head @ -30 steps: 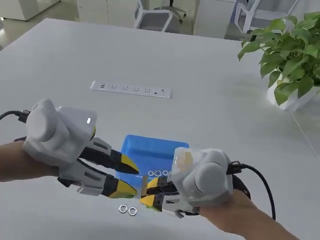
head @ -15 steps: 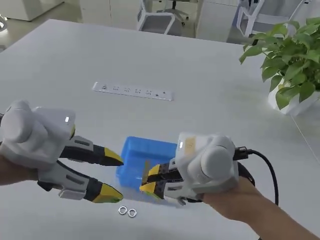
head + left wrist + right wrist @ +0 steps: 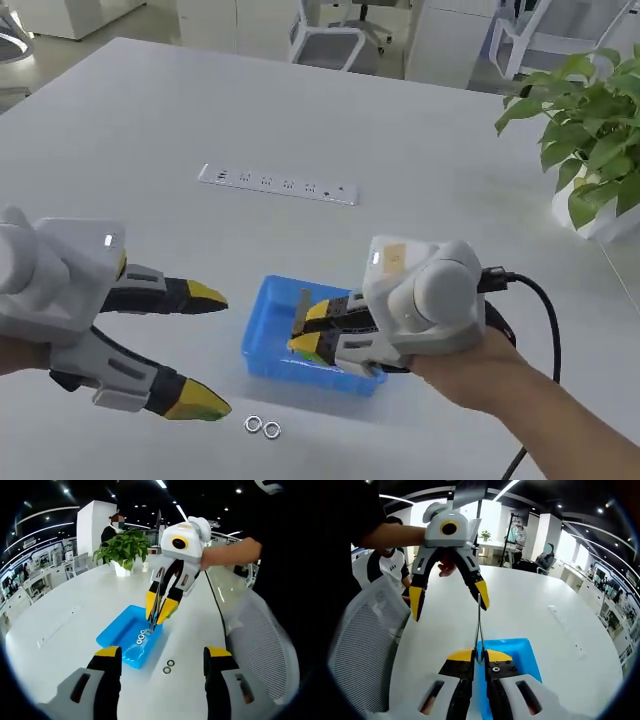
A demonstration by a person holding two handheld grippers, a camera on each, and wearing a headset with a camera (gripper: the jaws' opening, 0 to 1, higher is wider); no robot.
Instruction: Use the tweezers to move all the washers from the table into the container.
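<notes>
on the table (image 3: pixel 450 200) two washers (image 3: pixel 262 427) lie near the spread left hand-held gripper (image 3: pixel 208 350); the right hand-held gripper (image 3: pixel 312 330) pinches tweezers (image 3: pixel 301 310).

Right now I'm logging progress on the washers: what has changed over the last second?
The left hand-held gripper has drawn back leftward off the tray, jaws wider apart. The right hand-held gripper, shut on the tweezers, has moved from the tray's near edge to above it. The two washers on the table lie where they were.
</notes>
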